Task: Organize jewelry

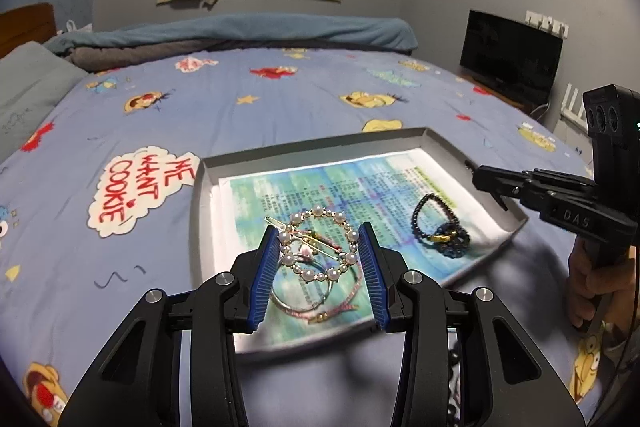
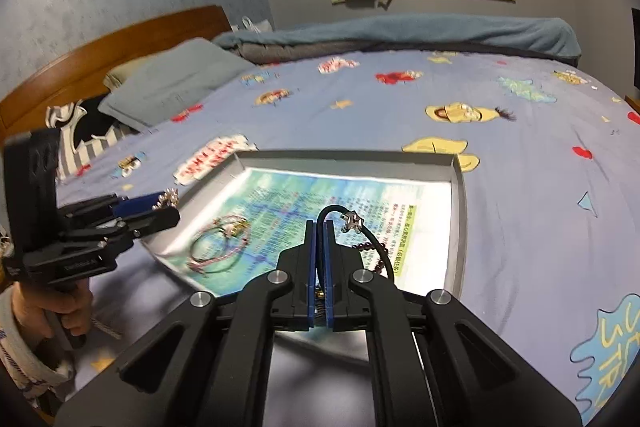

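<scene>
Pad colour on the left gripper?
Blue, ribbed pads on a black left gripper; clearest in the left wrist view.

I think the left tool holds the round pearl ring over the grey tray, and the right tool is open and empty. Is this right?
Not fully. The right tool is shut, not open and empty: the right wrist view shows its blue pads pressed together on a black cord with a silver star charm. The rest stands: the left tool holds the round pearl ring over the grey tray.

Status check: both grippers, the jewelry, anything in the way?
Left gripper clamped on pearl ring. Right gripper shut on black cord above tray. Bracelets lying in tray. Nothing in the way.
</scene>
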### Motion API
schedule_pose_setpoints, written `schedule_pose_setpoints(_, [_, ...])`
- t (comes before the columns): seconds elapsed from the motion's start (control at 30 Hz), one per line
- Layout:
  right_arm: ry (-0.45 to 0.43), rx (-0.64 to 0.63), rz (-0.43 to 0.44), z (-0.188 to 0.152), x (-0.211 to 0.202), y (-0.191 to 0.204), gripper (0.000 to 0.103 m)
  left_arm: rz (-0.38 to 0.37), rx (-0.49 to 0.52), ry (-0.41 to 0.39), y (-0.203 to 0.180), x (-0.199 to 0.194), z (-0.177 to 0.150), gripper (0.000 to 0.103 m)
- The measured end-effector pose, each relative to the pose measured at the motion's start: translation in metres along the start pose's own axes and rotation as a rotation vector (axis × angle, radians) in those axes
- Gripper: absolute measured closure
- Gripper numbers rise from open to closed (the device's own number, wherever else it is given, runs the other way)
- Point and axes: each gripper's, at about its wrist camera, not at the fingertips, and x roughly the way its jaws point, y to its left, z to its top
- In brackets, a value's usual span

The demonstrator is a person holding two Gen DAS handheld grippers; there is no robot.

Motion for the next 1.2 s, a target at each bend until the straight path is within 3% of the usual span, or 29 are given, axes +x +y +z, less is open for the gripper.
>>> schedule_pose_setpoints(0.33, [0.102, -0.004, -0.052, -0.010, 0.026, -0.005, 0.099, 0.022, -0.015, 0.113, 0.004, 0.031, -0.008, 0.061])
schedule_pose_setpoints(0.4, [0.104, -0.010, -0.058, -0.011, 0.025, -0.004, 0.098, 0.023, -0.022, 0.113, 0.005, 0.029, -0.010, 0.054])
schedule_pose_setpoints(0.47, [0.098, -0.016, -0.066, -0.015, 0.022, -0.003, 0.087, 0.031, -0.029, 0.095, 0.005, 0.021, -0.012, 0.045])
schedule_pose_setpoints(0.53, [0.079, -0.022, -0.067, -0.023, 0.015, 0.000, 0.066, 0.033, -0.035, 0.072, 0.006, 0.011, -0.016, 0.030])
schedule_pose_setpoints(0.7, [-0.011, -0.033, -0.069, -0.047, -0.012, 0.010, 0.052, 0.030, -0.051, 0.028, 0.009, -0.013, -0.032, 0.025])
schedule_pose_setpoints(0.9, [-0.115, -0.074, -0.088, -0.058, -0.038, 0.027, 0.043, 0.025, -0.073, -0.038, 0.011, -0.043, -0.049, 0.025])
schedule_pose_setpoints(1.2, [-0.095, -0.046, -0.059, -0.076, -0.050, 0.037, 0.038, 0.016, -0.090, -0.032, 0.019, -0.079, -0.097, 0.023])
